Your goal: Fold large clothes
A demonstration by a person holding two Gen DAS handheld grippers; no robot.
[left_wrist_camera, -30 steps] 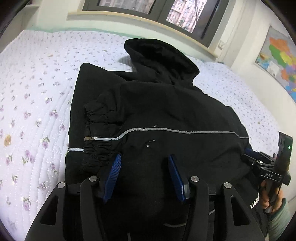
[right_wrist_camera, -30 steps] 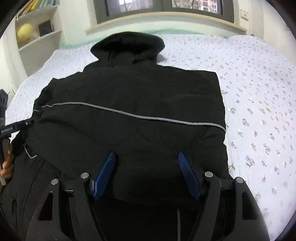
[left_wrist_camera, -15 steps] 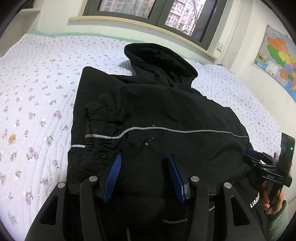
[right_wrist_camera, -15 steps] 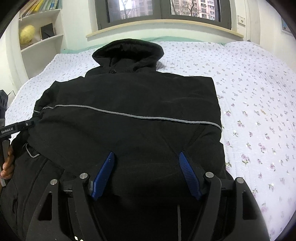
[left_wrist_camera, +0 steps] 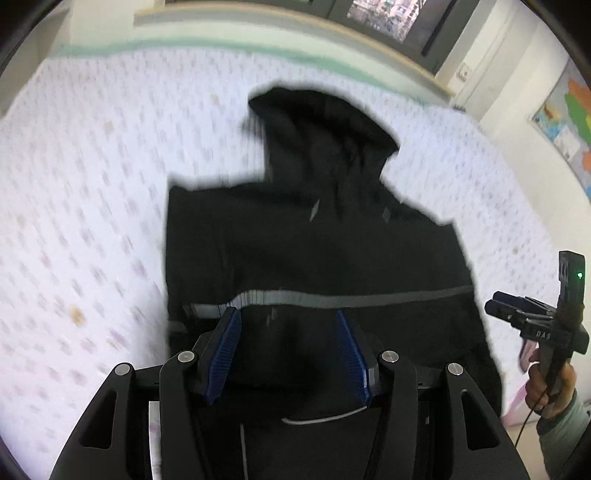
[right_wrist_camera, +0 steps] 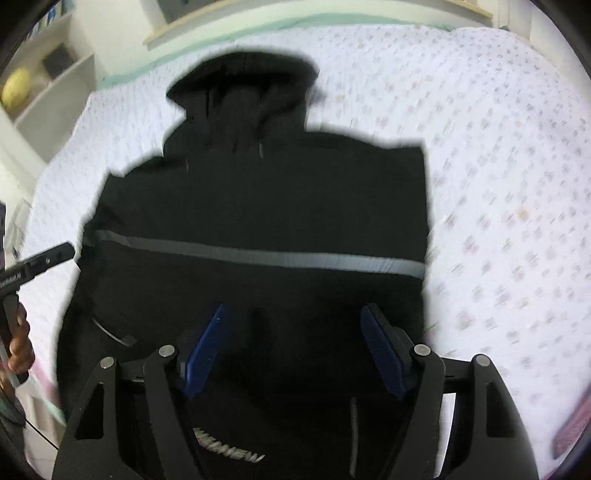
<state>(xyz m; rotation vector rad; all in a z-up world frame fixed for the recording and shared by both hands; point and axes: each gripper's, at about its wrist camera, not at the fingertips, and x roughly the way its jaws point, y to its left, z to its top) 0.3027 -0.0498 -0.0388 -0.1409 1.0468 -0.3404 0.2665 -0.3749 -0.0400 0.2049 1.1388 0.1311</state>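
Note:
A black hooded jacket [left_wrist_camera: 314, 251] with a grey reflective stripe lies partly folded on the bed, hood pointing toward the window. It also shows in the right wrist view [right_wrist_camera: 258, 206]. My left gripper [left_wrist_camera: 288, 325] is open and empty, above the jacket's near part. My right gripper [right_wrist_camera: 295, 321] is open and empty, also above the jacket's near part. The right gripper shows at the right edge of the left wrist view [left_wrist_camera: 532, 314]; the left one shows at the left edge of the right wrist view [right_wrist_camera: 37, 260]. Both views are motion-blurred.
The bed has a white floral quilt [left_wrist_camera: 81, 221] that spreads wide on both sides of the jacket. A window sill [left_wrist_camera: 280, 22] runs behind the bed. A map [left_wrist_camera: 569, 122] hangs on the right wall. Shelves [right_wrist_camera: 44, 74] stand at the left.
Both grippers have pulled back and risen, so the jacket looks smaller and farther. Both stay open. The jacket has not visibly moved.

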